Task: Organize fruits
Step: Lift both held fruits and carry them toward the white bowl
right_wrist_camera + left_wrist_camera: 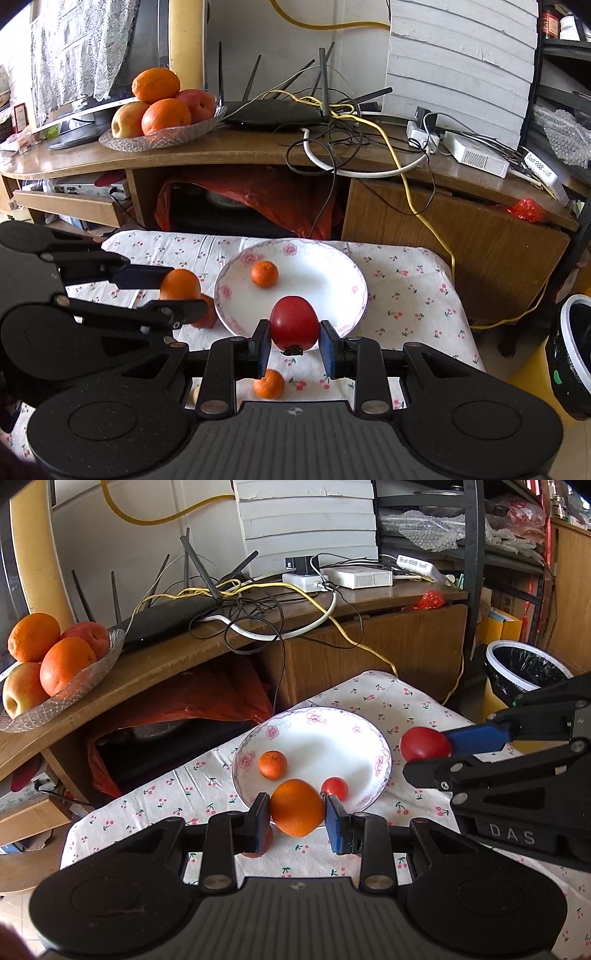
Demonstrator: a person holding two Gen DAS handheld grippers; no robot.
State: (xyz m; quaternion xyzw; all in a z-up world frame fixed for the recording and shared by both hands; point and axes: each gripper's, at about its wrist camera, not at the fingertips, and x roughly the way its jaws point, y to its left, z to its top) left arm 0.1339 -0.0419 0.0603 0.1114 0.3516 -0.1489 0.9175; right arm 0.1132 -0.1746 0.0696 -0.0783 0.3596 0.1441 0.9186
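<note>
On the cherry-print cloth (pixel 388 701) stands a white flowered plate (pixel 332 742) (pixel 314 273). In it lie a small mandarin (pixel 272 764) (pixel 264 274) and a small tomato (pixel 334 788). My left gripper (pixel 297 808) (pixel 181 291) is shut on an orange (pixel 297 806) (pixel 180 284), held above the plate's near-left rim. My right gripper (pixel 293 343) (pixel 428 753) is shut on a red tomato (pixel 294 328) (pixel 424 744) over the plate's near rim. Another mandarin (pixel 269 384) lies on the cloth under it. A reddish fruit (pixel 207 314) (pixel 258 845) lies half hidden under the left gripper.
A glass dish (pixel 85 679) (pixel 162 136) of oranges and apples stands on the wooden desk (pixel 177 657) behind the table, beside a router (pixel 273 110) and tangled cables. A lined waste bin (pixel 524 672) (pixel 572 354) stands on the right. A red bag (pixel 258 199) fills the desk recess.
</note>
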